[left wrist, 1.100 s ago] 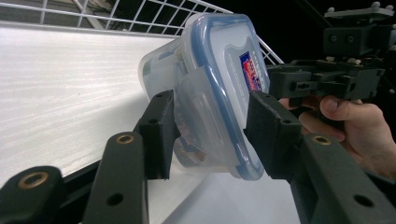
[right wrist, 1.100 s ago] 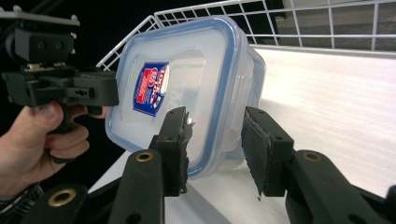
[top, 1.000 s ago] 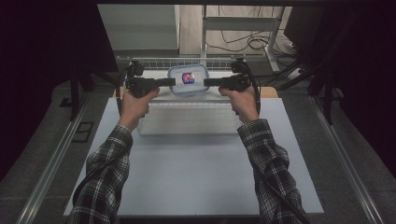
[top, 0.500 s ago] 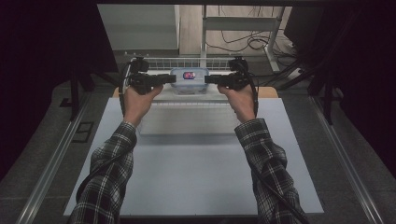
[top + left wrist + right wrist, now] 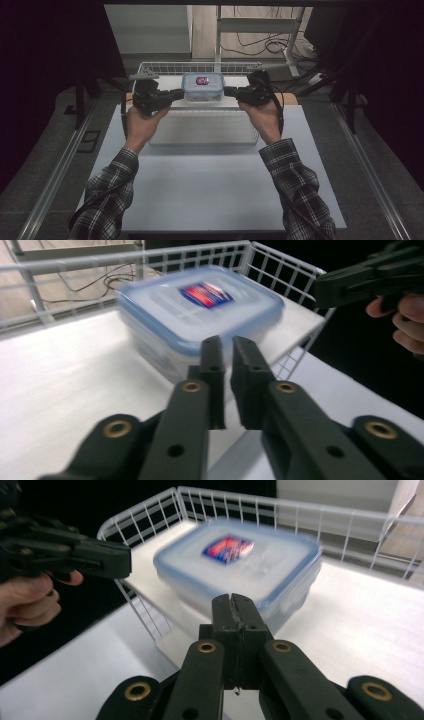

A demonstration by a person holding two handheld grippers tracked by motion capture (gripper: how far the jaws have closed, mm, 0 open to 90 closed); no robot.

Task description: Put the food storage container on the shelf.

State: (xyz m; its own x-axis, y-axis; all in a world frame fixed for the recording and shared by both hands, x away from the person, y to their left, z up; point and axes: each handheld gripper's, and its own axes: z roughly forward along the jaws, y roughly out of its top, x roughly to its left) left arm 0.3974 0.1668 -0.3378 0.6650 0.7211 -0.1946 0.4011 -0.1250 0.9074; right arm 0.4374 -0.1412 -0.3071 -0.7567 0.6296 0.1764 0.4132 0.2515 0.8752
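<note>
At the far edge of the bench (image 5: 210,200), inside the white wire basket (image 5: 165,66), sits the clear food container (image 5: 202,88) with its blue-rimmed lid and a red and blue label on top. It rests flat on the basket's floor, near the open front side, with the basket's wire walls behind it and beside it.

The left gripper (image 5: 176,93) and the right gripper (image 5: 230,91) point inward at the container from its two short ends, each just beside the box. In the left gripper view the left gripper (image 5: 226,347) has its jaws nearly pressed together, a thin slit between them and nothing in it; the container (image 5: 200,315) lies just beyond the tips. In the right gripper view the right gripper (image 5: 234,605) has its jaws pressed flat against each other, also empty, with the container (image 5: 240,570) close ahead. Both sets of jaws have just been closing, with no thing between them.

Judging by this, the placing of the container in the basket looks done, and the step in hand is letting go and clearing away. The box seems settled and level, so nothing appears left to correct. The next move calls for drawing both grippers back toward the near edge of the bench, keeping the tips clear of the lid rim and of the basket's front wires so the box is not nudged.
</note>
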